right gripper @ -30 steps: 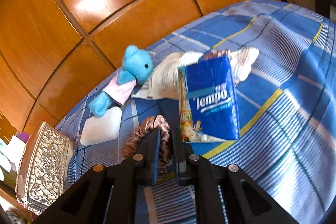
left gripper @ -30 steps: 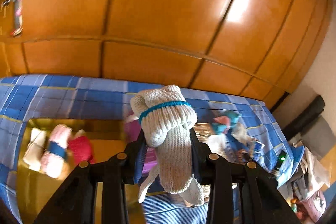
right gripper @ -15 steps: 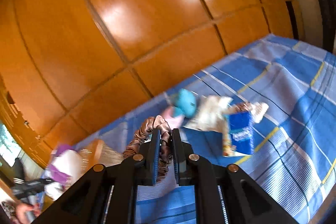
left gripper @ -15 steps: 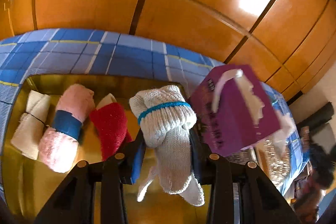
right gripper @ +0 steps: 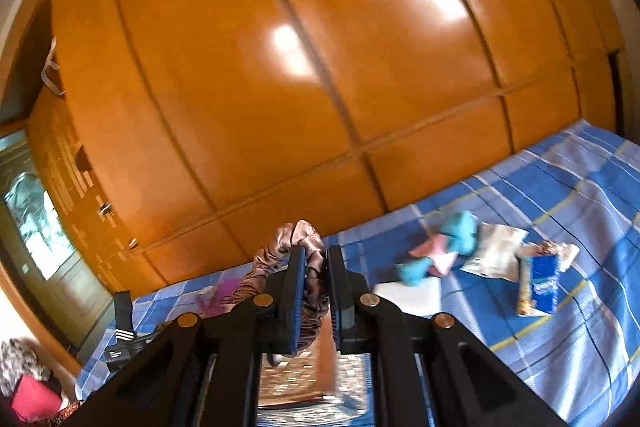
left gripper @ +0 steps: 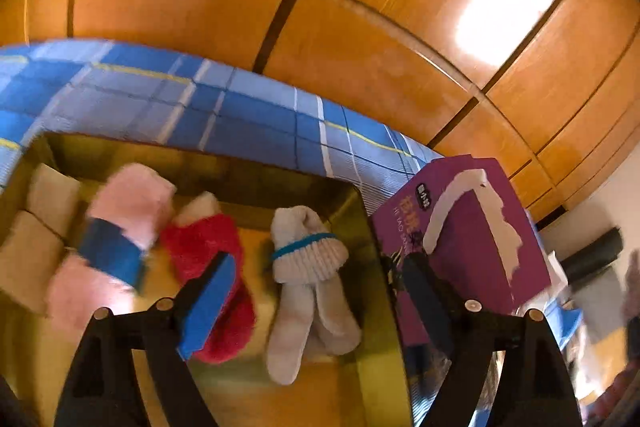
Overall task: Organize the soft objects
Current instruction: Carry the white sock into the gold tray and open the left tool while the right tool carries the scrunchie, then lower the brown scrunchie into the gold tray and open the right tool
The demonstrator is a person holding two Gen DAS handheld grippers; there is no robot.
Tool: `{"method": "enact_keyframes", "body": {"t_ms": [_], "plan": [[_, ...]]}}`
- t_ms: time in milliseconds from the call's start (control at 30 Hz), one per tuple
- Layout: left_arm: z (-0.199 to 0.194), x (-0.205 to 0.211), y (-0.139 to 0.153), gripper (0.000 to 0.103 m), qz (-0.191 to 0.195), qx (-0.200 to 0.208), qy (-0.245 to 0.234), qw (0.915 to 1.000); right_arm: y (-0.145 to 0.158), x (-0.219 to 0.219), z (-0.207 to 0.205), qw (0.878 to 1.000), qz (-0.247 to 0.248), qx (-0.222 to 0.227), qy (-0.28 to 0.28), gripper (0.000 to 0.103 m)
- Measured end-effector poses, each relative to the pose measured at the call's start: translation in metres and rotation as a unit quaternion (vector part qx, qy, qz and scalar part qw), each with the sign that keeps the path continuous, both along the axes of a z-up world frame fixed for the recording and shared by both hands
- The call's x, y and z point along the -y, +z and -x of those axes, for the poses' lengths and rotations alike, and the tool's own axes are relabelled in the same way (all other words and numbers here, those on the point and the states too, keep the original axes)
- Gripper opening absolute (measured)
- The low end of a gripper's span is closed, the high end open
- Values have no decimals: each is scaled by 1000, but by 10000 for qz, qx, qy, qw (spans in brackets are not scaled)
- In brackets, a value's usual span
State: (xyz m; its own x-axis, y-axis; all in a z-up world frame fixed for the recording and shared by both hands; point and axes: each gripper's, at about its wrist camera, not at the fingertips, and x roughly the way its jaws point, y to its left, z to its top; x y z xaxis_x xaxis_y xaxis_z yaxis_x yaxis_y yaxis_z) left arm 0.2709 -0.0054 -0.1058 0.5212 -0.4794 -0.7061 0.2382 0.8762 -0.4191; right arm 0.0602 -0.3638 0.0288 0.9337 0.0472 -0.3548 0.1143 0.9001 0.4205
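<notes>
In the left wrist view my left gripper (left gripper: 316, 263) hangs over a golden box (left gripper: 240, 395), its jaws opening wide. A white rolled sock pair with a blue band (left gripper: 308, 259) lies on the box floor between the fingers, and neither pad touches it. Beside it lie a red fluffy sock (left gripper: 208, 247), a pink fluffy roll with a blue band (left gripper: 120, 227) and a beige folded cloth (left gripper: 36, 227). In the right wrist view my right gripper (right gripper: 316, 253) is shut on a brown satin scrunchie (right gripper: 276, 255), held high above the blue checked bed (right gripper: 560, 327).
A purple tissue box (left gripper: 472, 235) stands against the golden box's right side. On the bed lie a blue plush toy (right gripper: 456, 231), a white packet (right gripper: 496, 251), a blue tissue pack (right gripper: 542, 285) and a white pad (right gripper: 408, 297). An ornate patterned box (right gripper: 296, 375) sits below the right gripper. Wooden wardrobe doors stand behind.
The left gripper sank toward the golden box and opened, dropping the white sock pair inside. The right gripper rose off the bed with the scrunchie, swinging left.
</notes>
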Motion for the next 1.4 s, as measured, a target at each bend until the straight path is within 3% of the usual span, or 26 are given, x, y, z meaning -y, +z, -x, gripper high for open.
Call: {"method": "enact_keyframes", "body": {"t_ms": [200,467,667,967,1167,1400], "plan": [[36,-24,11,89,-638,330,187,9972,18,-42,-12,9982,40,163,572,10],[73,-64,8,89,-707,236,421,9963,20,-105,-44,9904,123,116,1374,10],[92,-92,14,89,-748,311,782,9936,6,-155,-69,9814,194,-172,1901,10],[105,-146,30,89,-712,414,1471,9857,-49,-238,-114,9567,252,-1048,2706,10],[111,-180,31,89,-888,387,1937,9763,-100,-297,-143,9304,308,-1820,3168,10],[119,-214,33,89,-694,319,2294,9703,-136,-354,-167,9054,337,-2376,3501,10]]}}
